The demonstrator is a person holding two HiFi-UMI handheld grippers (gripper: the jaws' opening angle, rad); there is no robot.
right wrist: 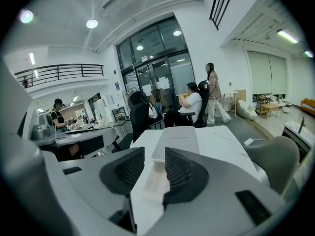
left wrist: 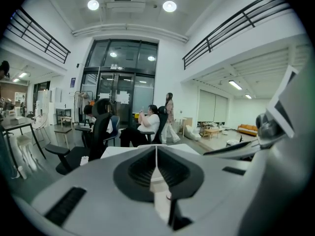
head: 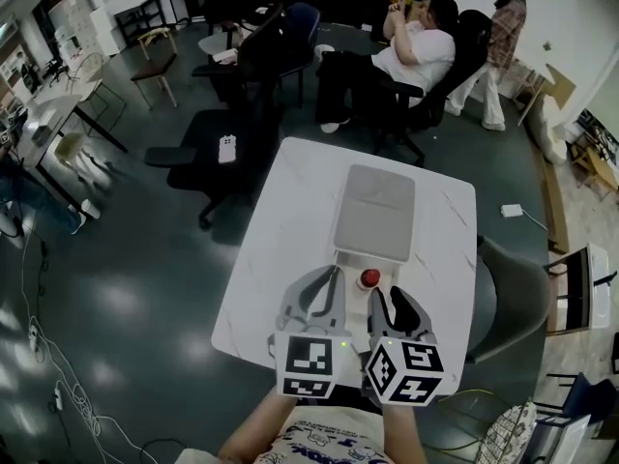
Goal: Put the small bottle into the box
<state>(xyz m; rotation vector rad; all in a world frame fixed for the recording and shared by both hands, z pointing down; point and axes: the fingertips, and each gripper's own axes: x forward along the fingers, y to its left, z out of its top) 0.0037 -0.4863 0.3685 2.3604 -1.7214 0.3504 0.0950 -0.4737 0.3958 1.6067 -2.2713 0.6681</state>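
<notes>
The small bottle [head: 369, 278] with its red cap stands on the tabletop [head: 280, 259] just beside the near edge of the box [head: 375, 211], outside it. So I judge that getting it into the box is what is left. My left tool [left wrist: 156, 166] has its jaws pressed together on nothing, and my right tool [right wrist: 154, 163] shows a narrow, empty gap.

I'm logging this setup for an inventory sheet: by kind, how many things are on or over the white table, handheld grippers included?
box: 1
small red-capped bottle: 1
grippers: 2, the left gripper and the right gripper
Total: 4
</notes>
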